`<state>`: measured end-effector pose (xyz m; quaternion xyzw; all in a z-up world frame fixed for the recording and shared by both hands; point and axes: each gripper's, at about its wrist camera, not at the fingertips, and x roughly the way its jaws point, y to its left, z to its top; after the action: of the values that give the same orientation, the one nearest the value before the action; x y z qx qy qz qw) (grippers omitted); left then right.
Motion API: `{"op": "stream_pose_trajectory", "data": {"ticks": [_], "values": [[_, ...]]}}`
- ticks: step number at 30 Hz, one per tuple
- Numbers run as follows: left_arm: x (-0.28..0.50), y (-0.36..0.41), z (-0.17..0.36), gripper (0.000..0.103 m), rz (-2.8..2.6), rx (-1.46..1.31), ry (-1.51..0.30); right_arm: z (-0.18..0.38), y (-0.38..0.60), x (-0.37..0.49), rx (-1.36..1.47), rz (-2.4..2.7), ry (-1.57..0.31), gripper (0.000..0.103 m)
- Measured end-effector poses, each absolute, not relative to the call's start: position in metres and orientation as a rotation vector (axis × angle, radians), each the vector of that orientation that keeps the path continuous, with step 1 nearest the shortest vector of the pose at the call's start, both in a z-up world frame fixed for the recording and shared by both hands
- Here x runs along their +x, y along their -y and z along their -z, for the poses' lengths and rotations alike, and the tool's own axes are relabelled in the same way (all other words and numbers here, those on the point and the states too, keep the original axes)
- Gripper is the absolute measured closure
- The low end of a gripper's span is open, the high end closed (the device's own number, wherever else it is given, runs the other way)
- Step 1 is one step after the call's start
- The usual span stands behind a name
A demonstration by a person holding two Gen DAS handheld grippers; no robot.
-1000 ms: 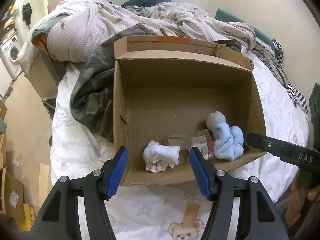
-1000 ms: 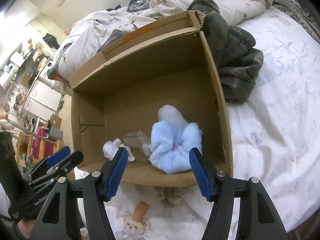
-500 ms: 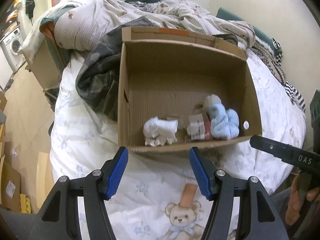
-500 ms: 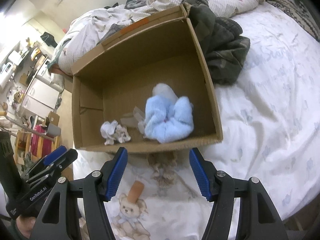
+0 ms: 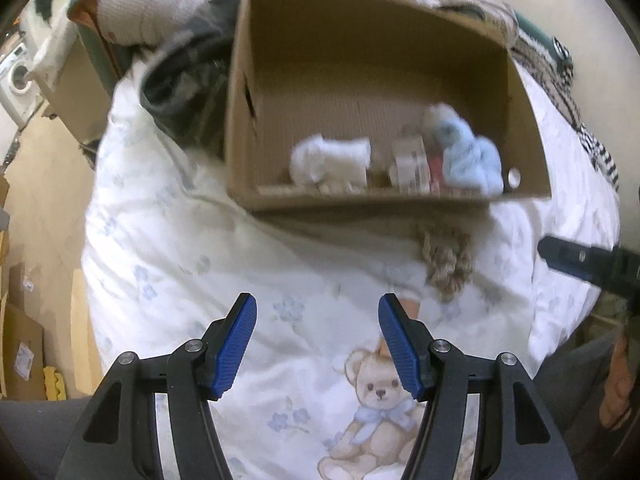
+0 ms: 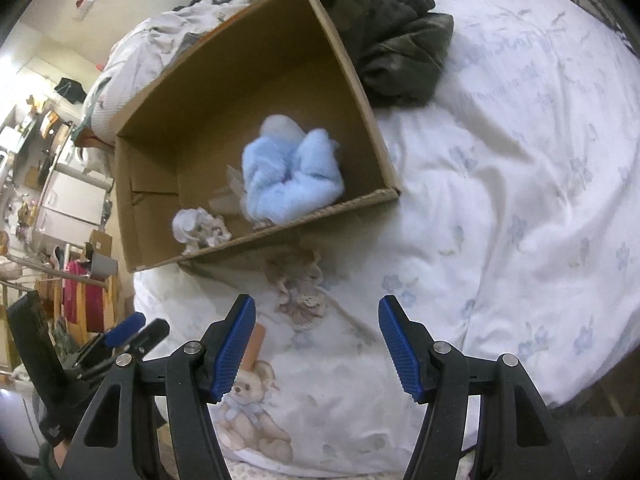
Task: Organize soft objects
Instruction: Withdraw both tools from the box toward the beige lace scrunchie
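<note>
An open cardboard box (image 5: 240,120) (image 6: 352,80) lies on the bed. Inside it are a light blue fluffy bundle (image 5: 472,160) (image 6: 292,172), a white soft bundle (image 5: 328,160) (image 6: 196,228) and some small packets (image 5: 412,164). A beige knitted soft item (image 5: 444,260) (image 6: 300,284) lies on the sheet just in front of the box. My left gripper (image 5: 318,344) is open and empty over the sheet, short of the box. My right gripper (image 6: 318,344) is open and empty, just short of the beige item.
The bed has a white sheet with a teddy bear print (image 5: 380,400) (image 6: 248,412). A dark green garment (image 6: 400,40) (image 5: 184,80) lies beside the box. A rumpled quilt (image 5: 152,12) is behind it. The floor and furniture (image 6: 60,200) are to the left.
Both grippers have pulled back from the box towards the bed's near edge. The box looks smaller and farther, and the beige item in front of it has come into view.
</note>
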<state>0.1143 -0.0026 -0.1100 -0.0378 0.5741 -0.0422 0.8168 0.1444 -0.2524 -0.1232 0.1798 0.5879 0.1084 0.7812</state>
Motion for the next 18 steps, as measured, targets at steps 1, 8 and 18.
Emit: {"op": "stream_pose_trajectory", "data": {"ticks": [1,8,18], "values": [[0.114,0.007,0.115,0.043,0.108,-0.082,-1.239,0.125,0.252,0.145,0.390,-0.232,-1.276,0.035],[0.115,0.059,0.144,0.044,0.281,-0.024,-1.331,0.137,0.248,0.154,0.377,-0.222,-1.316,0.035],[0.128,0.083,0.167,0.071,0.304,0.025,-1.404,0.147,0.253,0.159,0.380,-0.200,-1.344,0.035]]}}
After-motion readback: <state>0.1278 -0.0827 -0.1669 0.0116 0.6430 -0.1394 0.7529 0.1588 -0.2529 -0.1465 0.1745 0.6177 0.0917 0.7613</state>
